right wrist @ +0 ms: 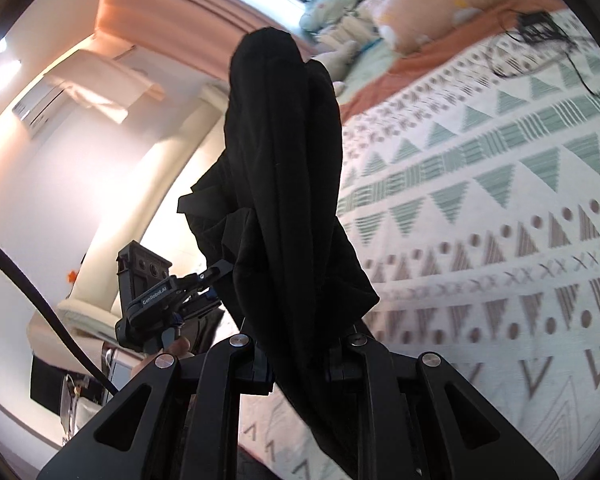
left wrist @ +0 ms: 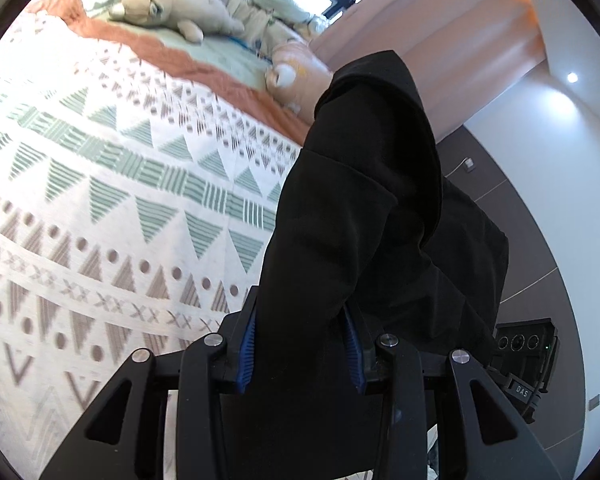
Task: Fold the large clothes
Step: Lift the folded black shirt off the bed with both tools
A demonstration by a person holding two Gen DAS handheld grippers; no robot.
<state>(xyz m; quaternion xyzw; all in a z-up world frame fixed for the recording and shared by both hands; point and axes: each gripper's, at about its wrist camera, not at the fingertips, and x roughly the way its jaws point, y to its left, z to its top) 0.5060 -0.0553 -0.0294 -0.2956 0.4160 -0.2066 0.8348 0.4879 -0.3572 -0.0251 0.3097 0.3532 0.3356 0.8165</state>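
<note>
Pinching bunched black garment in left gripper and another fold of it in right gripper, both clamped on cloth, lifted above patterned bedspread near plush toy.

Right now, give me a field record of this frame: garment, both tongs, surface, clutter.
garment: black garment, bunched, lifted off the bed, held at two spots
left tongs: left tongs shut on black garment, blue pads against the fabric
right tongs: right tongs shut on black garment
surface: bed cover, white with green and brown triangles, seen past the garment in both views
clutter: plush toy and pillows at the far end; black cable on the cover
fold state: not laid flat yet
</note>
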